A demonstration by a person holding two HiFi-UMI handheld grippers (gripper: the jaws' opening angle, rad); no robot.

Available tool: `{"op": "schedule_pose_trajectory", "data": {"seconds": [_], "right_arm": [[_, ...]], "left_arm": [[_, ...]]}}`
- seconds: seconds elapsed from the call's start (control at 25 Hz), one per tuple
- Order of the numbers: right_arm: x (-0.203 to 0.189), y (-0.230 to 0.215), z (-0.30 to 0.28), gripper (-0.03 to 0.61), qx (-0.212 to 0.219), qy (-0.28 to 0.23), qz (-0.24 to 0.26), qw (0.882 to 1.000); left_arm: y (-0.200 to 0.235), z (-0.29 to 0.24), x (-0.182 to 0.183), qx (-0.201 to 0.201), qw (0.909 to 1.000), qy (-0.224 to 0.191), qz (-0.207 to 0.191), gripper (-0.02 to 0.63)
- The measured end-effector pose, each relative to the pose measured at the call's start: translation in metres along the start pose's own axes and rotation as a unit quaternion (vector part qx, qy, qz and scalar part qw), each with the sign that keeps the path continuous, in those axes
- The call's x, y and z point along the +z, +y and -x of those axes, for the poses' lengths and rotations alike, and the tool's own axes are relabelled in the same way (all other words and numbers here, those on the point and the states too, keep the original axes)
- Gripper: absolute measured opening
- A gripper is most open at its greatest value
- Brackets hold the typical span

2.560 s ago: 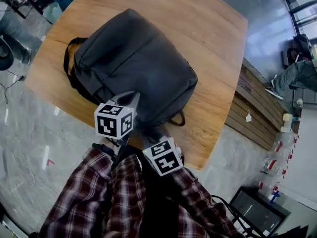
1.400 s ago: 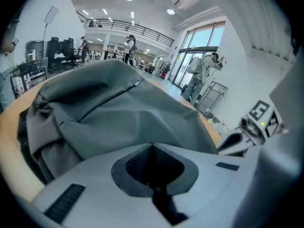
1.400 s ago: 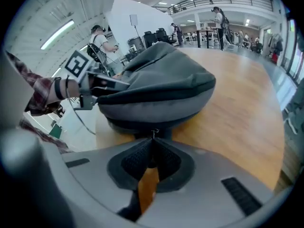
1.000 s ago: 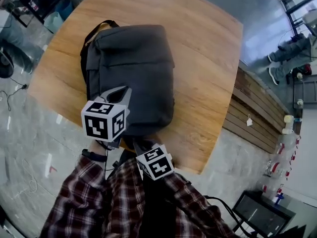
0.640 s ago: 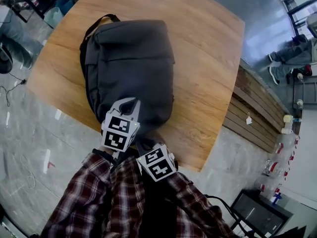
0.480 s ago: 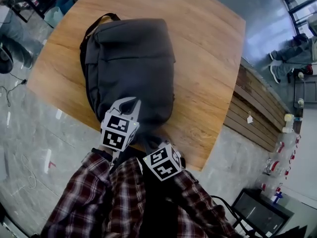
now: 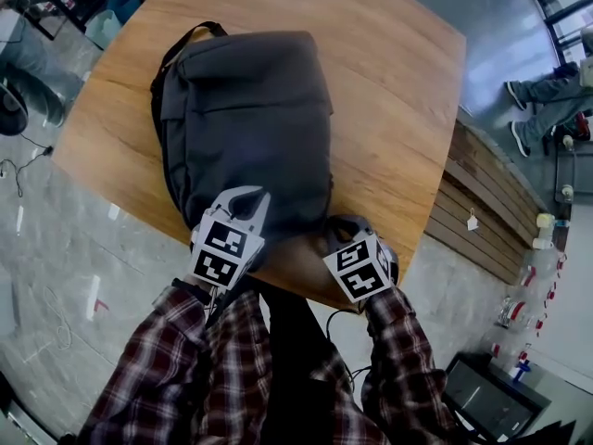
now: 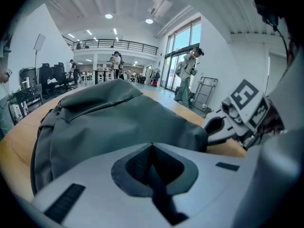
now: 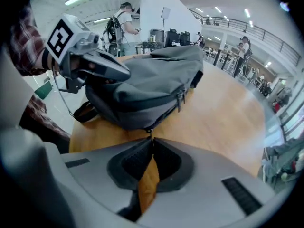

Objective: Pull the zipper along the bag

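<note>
A dark grey backpack [image 7: 246,119] lies lengthwise on the wooden table [image 7: 398,91]. My left gripper [image 7: 248,197] is at its near end, jaws shut on the bag's fabric [image 8: 109,122]; the left gripper view shows the tips [image 8: 152,147] pressed into it. My right gripper [image 7: 332,226] is at the bag's near right corner. In the right gripper view its jaws [image 9: 151,138] are shut on a small zipper pull [image 9: 149,130] at the end of the side zip. Two more pulls [image 9: 181,99] hang farther along that zip.
The table's near edge lies just under both grippers. A carry strap [image 7: 171,49] loops off the bag's far left corner, and another strap [image 9: 85,112] hangs at the near end. Slatted wooden boards [image 7: 482,221] stand on the floor right of the table. People stand far off.
The bag has swung from diagonal to lengthwise with my left gripper on its near end. My right gripper has moved out from my body to the bag's near right corner.
</note>
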State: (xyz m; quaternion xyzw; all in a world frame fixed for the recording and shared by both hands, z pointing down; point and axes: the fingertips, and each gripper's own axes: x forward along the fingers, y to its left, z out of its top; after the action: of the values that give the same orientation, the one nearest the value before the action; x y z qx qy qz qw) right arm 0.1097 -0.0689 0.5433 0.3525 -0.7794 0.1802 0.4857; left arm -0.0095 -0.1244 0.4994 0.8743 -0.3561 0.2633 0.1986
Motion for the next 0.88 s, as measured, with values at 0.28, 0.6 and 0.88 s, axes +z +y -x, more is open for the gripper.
{"op": "schedule_pose_trajectory", "data": {"seconds": [0.28, 0.6, 0.88], "right_arm": [[0.009, -0.017, -0.008, 0.017, -0.007, -0.011, -0.066, 0.998], [0.000, 0.061, 0.008, 0.017, 0.062, -0.024, -0.090, 0.994], [0.013, 0.114, 0.007, 0.017, 0.099, -0.049, -0.158, 0.981]], "left_arm": [[-0.004, 0.002, -0.004, -0.024, 0.9991, 0.022, -0.026, 0.009], [0.046, 0.001, -0.008, 0.016, 0.9988, 0.047, 0.000, 0.009], [0.047, -0.030, 0.021, 0.059, 0.9925, 0.016, -0.106, 0.009]]}}
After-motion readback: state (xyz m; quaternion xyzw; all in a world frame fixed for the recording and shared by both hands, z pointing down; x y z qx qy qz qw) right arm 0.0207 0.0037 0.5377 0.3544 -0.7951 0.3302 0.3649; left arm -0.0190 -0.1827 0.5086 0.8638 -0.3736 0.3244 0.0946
